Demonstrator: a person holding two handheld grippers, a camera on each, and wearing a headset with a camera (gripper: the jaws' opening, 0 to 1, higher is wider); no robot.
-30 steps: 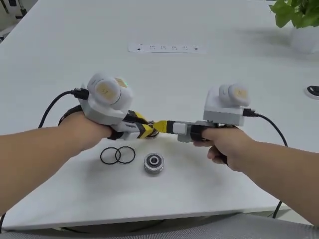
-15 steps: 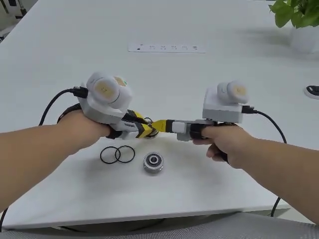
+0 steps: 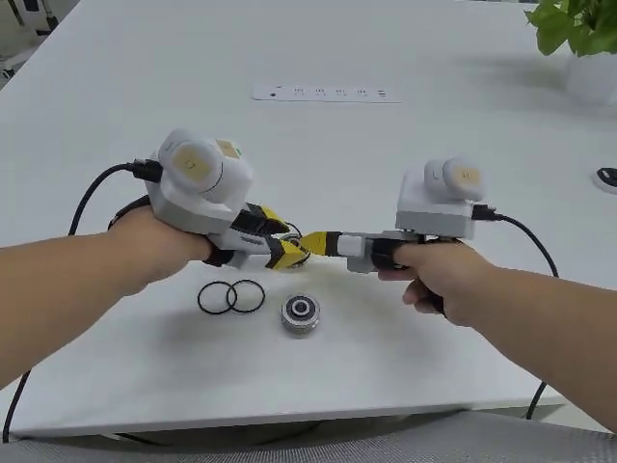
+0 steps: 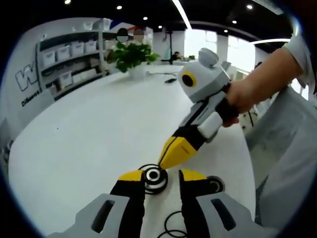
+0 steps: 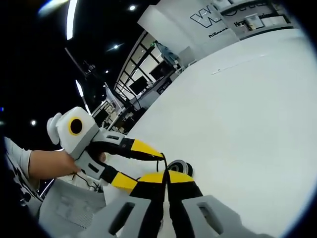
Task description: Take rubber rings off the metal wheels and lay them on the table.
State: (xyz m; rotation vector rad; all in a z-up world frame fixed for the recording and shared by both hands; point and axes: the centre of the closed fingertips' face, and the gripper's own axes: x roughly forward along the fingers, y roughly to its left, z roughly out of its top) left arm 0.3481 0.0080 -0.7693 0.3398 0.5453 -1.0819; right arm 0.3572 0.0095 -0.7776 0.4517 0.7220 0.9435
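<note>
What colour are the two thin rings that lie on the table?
Black. The two thin rubber rings show best in the head view.

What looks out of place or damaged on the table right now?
Nothing stands out. Two rubber rings lie flat, slightly overlapping, beside a metal wheel on the table; nothing looks spilled or broken.

Bright overhead light; soft shadows; fisheye-warped edges
</note>
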